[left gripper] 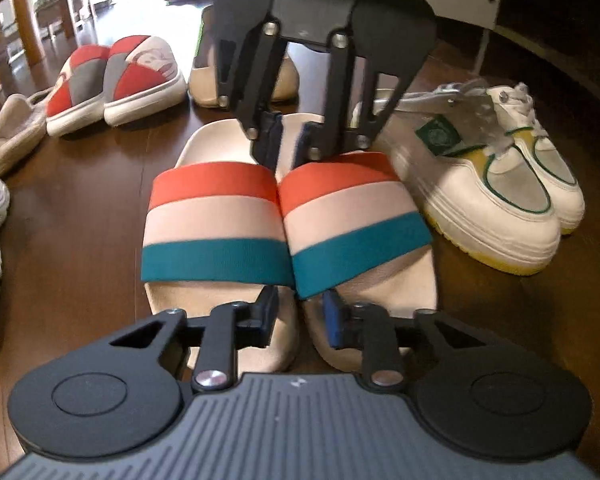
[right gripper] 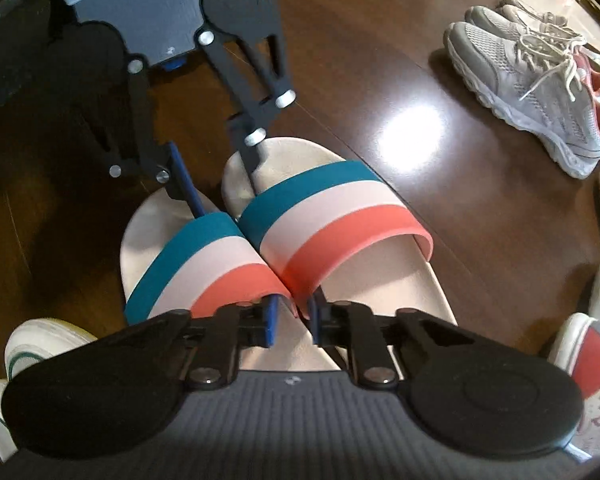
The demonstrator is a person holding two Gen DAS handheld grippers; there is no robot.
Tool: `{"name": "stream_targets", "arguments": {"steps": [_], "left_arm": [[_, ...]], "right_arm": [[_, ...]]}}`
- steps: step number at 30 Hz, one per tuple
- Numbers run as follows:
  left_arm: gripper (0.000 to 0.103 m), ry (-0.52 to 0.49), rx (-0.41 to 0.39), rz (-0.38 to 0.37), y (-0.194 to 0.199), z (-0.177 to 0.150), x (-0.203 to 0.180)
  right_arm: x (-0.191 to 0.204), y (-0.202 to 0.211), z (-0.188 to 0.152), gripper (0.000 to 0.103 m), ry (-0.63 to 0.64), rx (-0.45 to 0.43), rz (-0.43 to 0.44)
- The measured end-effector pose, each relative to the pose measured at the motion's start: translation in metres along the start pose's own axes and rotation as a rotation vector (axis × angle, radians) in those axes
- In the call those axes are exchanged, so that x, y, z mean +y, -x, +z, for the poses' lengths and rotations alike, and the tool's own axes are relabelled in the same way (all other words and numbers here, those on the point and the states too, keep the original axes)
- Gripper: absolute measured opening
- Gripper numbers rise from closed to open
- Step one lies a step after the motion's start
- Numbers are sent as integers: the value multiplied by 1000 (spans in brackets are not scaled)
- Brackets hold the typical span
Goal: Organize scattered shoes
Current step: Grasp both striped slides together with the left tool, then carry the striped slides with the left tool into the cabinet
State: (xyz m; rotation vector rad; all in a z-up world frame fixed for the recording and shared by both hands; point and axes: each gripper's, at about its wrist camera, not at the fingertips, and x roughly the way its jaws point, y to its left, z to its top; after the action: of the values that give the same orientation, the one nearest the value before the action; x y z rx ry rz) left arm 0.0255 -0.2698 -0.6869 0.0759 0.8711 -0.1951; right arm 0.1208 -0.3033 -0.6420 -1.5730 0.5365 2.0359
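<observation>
Two striped slides [left gripper: 284, 216] sit side by side on the dark floor [left gripper: 80, 208]. The left gripper [left gripper: 300, 316] pinches their inner edges at the toe end, at 6 o'clock, jaws nearly closed. The right gripper [right gripper: 292, 320] pinches the heel end the same way, at 12 o'clock. White sneakers [left gripper: 496, 200] rest at 3 o'clock.

The two slides [left gripper: 284, 216] lie side by side on the floor [left gripper: 80, 208], inner edges touching. The left claw [left gripper: 300, 320] sits at their toe end, one finger over each slide's inner edge. The right claw [left gripper: 286, 144] faces it from the heel end, fingers down at the seam between them. In the left wrist view, a pair of slippers [left gripper: 116, 80] stands behind and to the left, a pair of sneakers [left gripper: 496, 184] just beside on the right. A pair of mesh trainers [right gripper: 540, 80] lies well apart on the far side.
</observation>
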Motion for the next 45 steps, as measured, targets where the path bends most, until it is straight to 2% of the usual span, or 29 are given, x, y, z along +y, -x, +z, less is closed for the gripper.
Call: {"name": "stream_targets", "arguments": {"steps": [3, 9, 16, 19, 22, 28, 32, 33, 39, 45], "left_arm": [[24, -10, -14, 8, 7, 3, 5], [24, -130, -37, -22, 33, 38, 15], [24, -294, -89, -138, 70, 110, 11], [24, -389, -131, -215, 83, 152, 2], [24, -451, -165, -274, 89, 181, -9], [24, -614, -273, -433, 91, 255, -57], [22, -677, -342, -528, 83, 298, -95], [14, -695, -361, -554, 80, 310, -107], [10, -751, -453, -635, 52, 358, -177], [2, -741, -501, -699, 19, 380, -240]], "right_arm": [[4, 9, 3, 12, -5, -4, -43], [-3, 44, 11, 12, -64, -8, -110], [1, 118, 12, 11, -209, 51, -205], [11, 161, 6, 11, -298, 96, -259], [25, 202, -4, 11, -418, 138, -319], [65, 277, -33, 11, -632, 263, -424], [93, 319, -57, 11, -749, 357, -473], [101, 329, -64, 11, -788, 384, -486], [145, 363, -108, 6, -955, 497, -508], [183, 370, -153, 5, -1055, 642, -483]]}}
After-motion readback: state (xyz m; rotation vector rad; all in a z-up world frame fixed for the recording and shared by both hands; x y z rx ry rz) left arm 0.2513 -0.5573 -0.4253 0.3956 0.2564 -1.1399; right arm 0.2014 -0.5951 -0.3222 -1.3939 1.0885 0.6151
